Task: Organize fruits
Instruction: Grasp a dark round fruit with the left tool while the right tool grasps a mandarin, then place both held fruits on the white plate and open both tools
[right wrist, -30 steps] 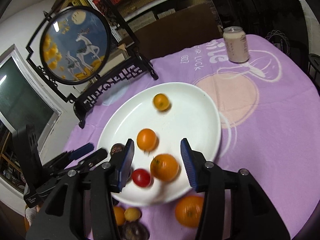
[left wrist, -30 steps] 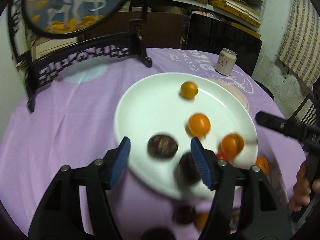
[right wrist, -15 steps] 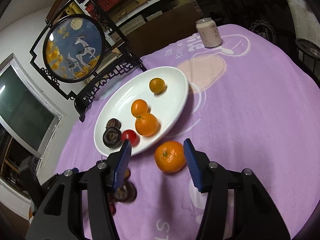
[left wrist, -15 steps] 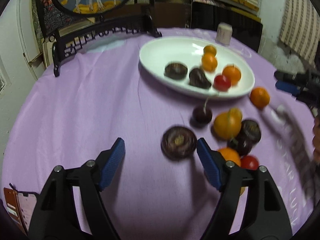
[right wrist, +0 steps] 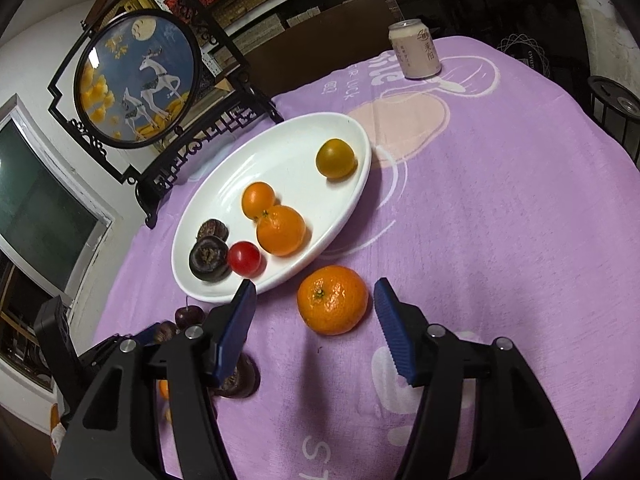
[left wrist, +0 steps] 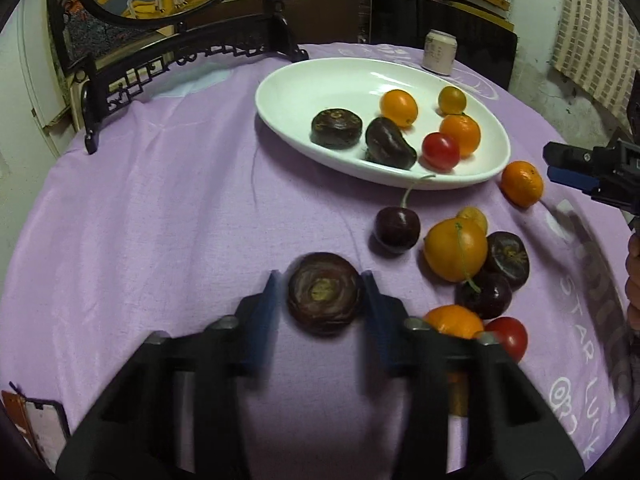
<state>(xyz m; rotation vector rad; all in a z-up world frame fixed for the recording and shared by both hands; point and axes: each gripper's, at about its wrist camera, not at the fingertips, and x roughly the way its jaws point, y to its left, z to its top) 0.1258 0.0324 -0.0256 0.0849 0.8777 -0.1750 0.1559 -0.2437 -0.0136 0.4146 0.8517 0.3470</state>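
Observation:
A dark brown water chestnut [left wrist: 324, 294] lies on the purple cloth between the blue pads of my left gripper [left wrist: 321, 290]. Its jaws are closing, blurred, with the pads against the chestnut's sides. My right gripper [right wrist: 316, 292] straddles a mandarin [right wrist: 332, 300] just in front of the white oval plate [right wrist: 224, 184]; its jaws are opening, with clear gaps on both sides. The plate [left wrist: 288, 80] holds two water chestnuts, three orange-yellow fruits and a red cherry tomato [left wrist: 440, 151]. In the left wrist view the right gripper [left wrist: 554, 164] sits beside the same mandarin [left wrist: 522, 183].
Loose fruit is piled right of my left gripper: a cherry [left wrist: 397, 226], an orange [left wrist: 456, 250], another chestnut [left wrist: 507, 254], a red tomato [left wrist: 506, 334]. A framed round deer screen [right wrist: 136, 80] and a can [right wrist: 416, 49] stand at the back. A hand [left wrist: 632, 276] shows at the right edge.
Both grippers have drawn back from over the plate to the cloth in front of it. The left jaws have closed in on the chestnut. The right jaws have widened around the mandarin.

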